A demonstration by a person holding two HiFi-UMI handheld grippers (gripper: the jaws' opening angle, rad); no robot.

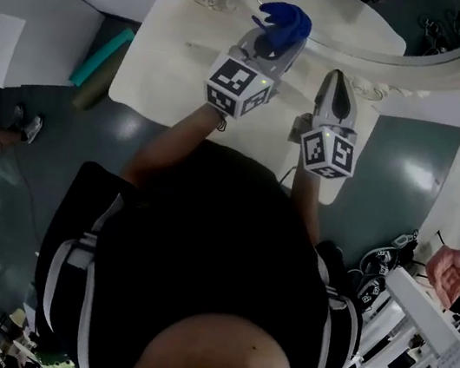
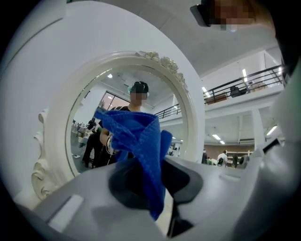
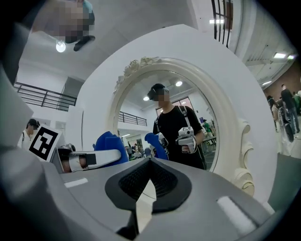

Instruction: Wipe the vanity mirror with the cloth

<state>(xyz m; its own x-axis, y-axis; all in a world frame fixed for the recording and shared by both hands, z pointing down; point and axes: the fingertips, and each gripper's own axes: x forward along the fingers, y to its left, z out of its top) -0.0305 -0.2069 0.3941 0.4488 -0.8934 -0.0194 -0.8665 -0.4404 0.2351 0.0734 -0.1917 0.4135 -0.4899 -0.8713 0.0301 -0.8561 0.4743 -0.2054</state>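
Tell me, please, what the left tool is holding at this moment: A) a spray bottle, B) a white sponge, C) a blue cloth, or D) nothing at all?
C: the blue cloth is pinched between the jaws of the left tool, and it is held up facing the vanity mirror.

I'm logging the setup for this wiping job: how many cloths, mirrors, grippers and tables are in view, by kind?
Blue fabric cloth: 1
Oval white-framed vanity mirror: 1
Grey two-jaw grippers: 2 (left gripper, right gripper)
White table: 1
Total: 5
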